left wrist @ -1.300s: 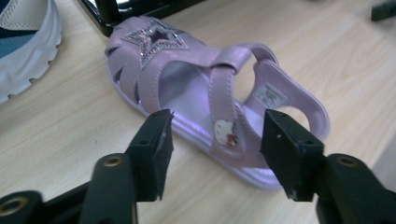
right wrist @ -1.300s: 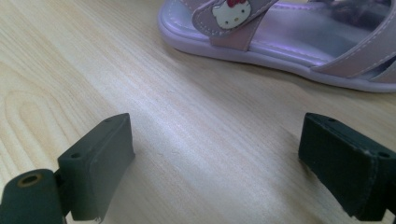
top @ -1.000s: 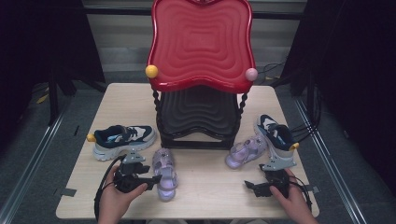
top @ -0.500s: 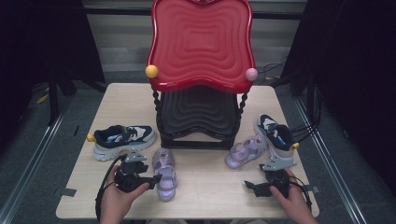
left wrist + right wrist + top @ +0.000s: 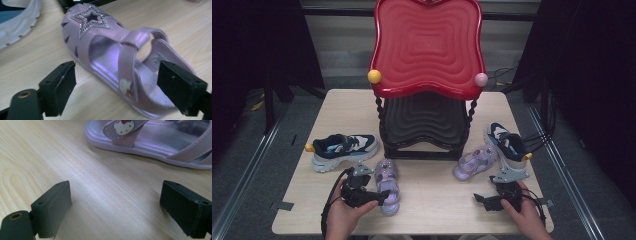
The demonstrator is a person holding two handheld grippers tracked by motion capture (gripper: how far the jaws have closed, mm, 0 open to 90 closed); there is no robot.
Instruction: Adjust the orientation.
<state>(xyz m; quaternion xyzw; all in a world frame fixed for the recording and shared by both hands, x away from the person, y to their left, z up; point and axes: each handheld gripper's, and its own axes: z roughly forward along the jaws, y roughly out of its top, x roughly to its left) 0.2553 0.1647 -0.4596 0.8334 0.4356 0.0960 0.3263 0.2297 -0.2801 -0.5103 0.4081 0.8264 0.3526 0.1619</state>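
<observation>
Your left claw point(image 5: 117, 92) has just been opening and now straddles the lilac sandal point(image 5: 120, 62) untouched; it looks light and flexible, so pinch its firmer sole edge.

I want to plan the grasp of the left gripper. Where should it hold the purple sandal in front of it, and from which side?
Probably across the heel end of the purple sandal, coming in level from behind. The left gripper, whose jaws have just been opening, already straddles it untouched; the sole is narrow there and the straps give edges.
</observation>
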